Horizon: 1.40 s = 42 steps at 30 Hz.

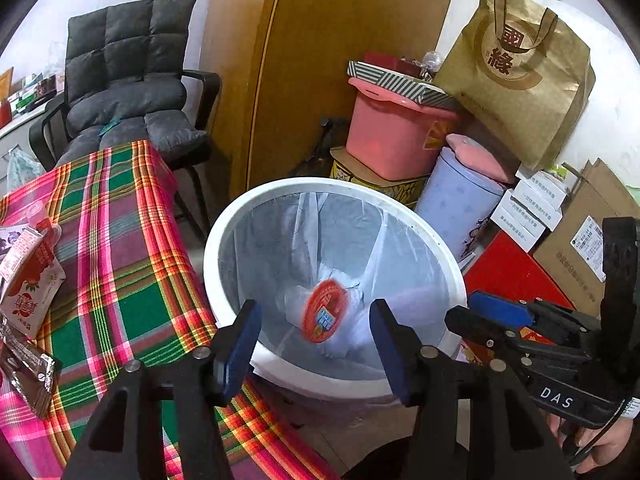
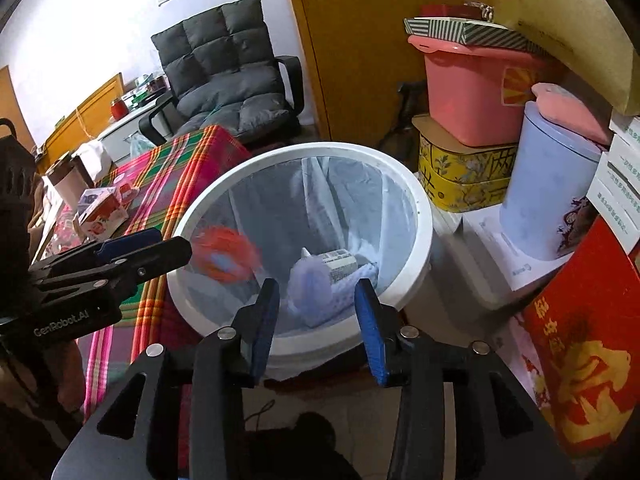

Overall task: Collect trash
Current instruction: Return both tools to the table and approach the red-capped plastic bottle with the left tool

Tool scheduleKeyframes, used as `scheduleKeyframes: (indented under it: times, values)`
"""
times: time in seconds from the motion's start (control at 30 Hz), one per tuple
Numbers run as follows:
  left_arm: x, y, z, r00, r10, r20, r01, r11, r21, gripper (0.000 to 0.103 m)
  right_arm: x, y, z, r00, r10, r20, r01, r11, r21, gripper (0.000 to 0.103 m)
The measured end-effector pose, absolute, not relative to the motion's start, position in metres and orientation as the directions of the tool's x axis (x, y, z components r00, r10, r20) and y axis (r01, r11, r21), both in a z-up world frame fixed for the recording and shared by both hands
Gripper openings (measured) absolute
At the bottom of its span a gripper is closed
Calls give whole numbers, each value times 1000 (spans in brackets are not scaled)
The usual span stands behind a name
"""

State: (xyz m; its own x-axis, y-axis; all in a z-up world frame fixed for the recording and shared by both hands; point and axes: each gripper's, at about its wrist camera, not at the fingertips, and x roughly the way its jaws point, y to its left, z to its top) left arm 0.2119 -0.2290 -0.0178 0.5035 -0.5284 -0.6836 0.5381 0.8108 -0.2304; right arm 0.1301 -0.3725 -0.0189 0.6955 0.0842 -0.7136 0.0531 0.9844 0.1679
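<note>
A white bin [image 1: 209, 268] [image 2: 425, 224] lined with a clear bag stands beside the plaid-covered table [image 1: 132, 264]. My left gripper [image 1: 316, 312] [image 2: 176, 250] hovers over the bin, open. A blurred red round wrapper [image 1: 325, 310] [image 2: 224, 256] shows past its fingers inside the bin, touching neither pad. My right gripper [image 2: 318, 286] [image 1: 460, 316] is also over the bin's near rim, open and empty. A small carton [image 2: 340, 266] and a pale crumpled piece [image 2: 310, 280] lie low in the bag. Juice cartons [image 1: 28, 280] [image 2: 104, 212] and a brown wrapper [image 1: 28, 372] rest on the table.
Behind the bin are a pink tub [image 1: 392, 136], a lavender tin [image 1: 456, 204], a yellow box [image 2: 460, 176], a gold paper bag [image 1: 520, 80] and a red bag [image 2: 580, 340]. A grey padded chair [image 1: 128, 80] stands beyond the table, by a wooden door [image 1: 320, 40].
</note>
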Motion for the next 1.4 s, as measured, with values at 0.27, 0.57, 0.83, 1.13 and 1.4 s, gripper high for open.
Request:
scheduleKeyframes:
  times: [0.27, 0.57, 0.83, 1.13, 1.4]
  values:
    - [200, -209, -8, 548, -508, -665, 501, 836, -225, 56, 123, -369, -11, 719, 100, -687, 39, 982, 184, 42]
    - [176, -167, -1, 602, -459, -653, 422, 878, -228, 56, 110, -344, 1, 762, 171, -625, -49, 977, 207, 46]
    - [152, -124, 2, 659, -382, -648, 332, 921, -205, 56, 106, -312, 5, 742, 242, -625, -128, 966, 223, 46]
    - [130, -78, -2, 686, -304, -661, 233, 952, -197, 56, 98, -275, 7, 719, 325, -615, -233, 946, 227, 46]
    - [113, -42, -4, 706, -250, -662, 153, 967, -203, 56, 95, -250, 8, 705, 350, -617, -259, 937, 236, 46]
